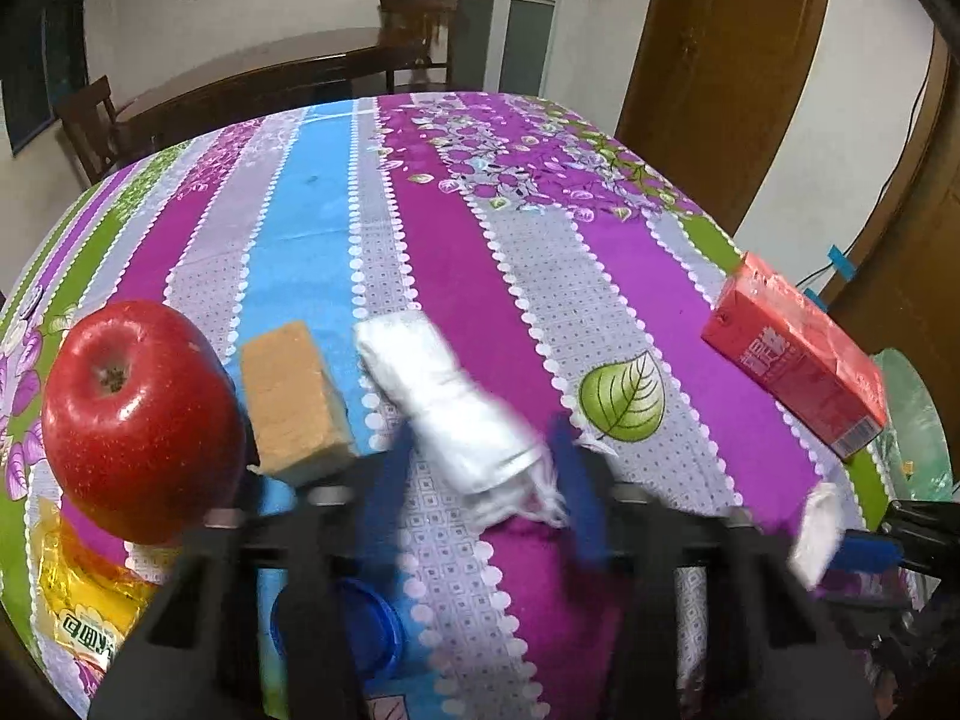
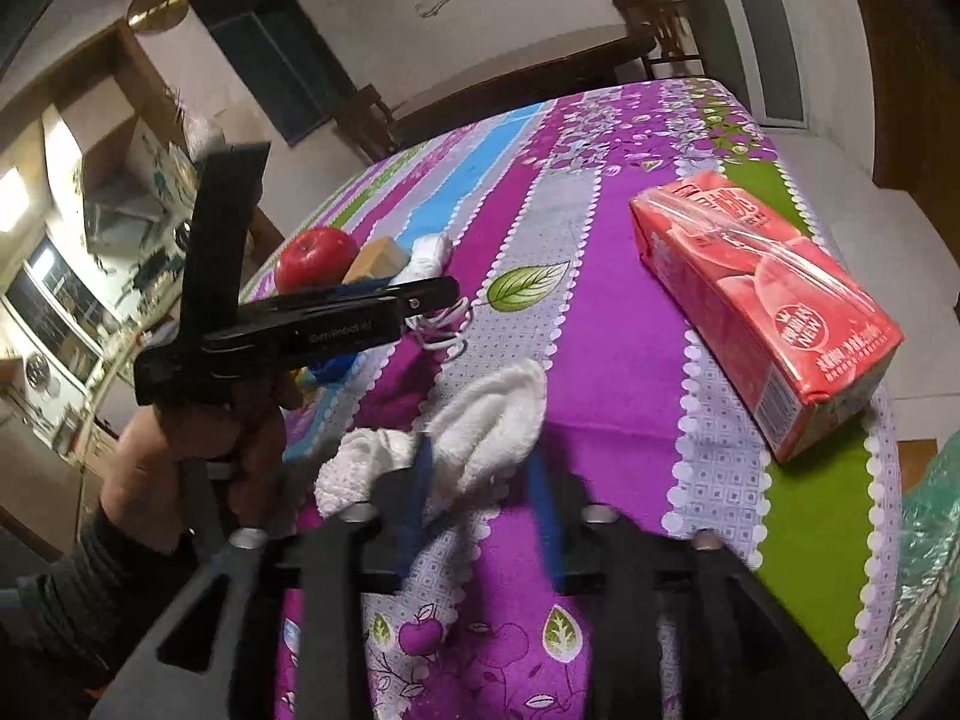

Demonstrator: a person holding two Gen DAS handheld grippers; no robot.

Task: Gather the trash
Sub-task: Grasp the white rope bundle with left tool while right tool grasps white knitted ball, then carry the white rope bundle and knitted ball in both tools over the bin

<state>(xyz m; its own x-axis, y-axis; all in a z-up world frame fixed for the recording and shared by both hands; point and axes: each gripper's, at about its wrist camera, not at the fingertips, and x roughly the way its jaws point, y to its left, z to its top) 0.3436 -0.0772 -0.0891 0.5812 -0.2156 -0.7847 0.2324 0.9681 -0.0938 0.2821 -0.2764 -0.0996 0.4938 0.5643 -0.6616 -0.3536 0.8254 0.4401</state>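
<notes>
My left gripper [image 1: 483,480] has its blue fingers on either side of a crumpled white face mask [image 1: 447,402], with a gap to each finger; it looks open around the mask's near end. My right gripper [image 2: 483,474] has its blue fingers around a crumpled white tissue [image 2: 480,426] that fills the space between them. That tissue also shows in the left wrist view [image 1: 816,534]. A red drink carton [image 2: 762,306] lies on its side at the table's right edge, also in the left wrist view [image 1: 798,354]. The mask also shows far off in the right wrist view [image 2: 429,255].
A red apple [image 1: 141,420], a tan sponge [image 1: 294,402], a yellow wrapper [image 1: 78,594] and a blue lid [image 1: 366,630] lie at the left on the striped tablecloth [image 1: 456,240]. A green plastic bag [image 2: 936,570] hangs past the right edge. Wooden chairs and a table stand behind.
</notes>
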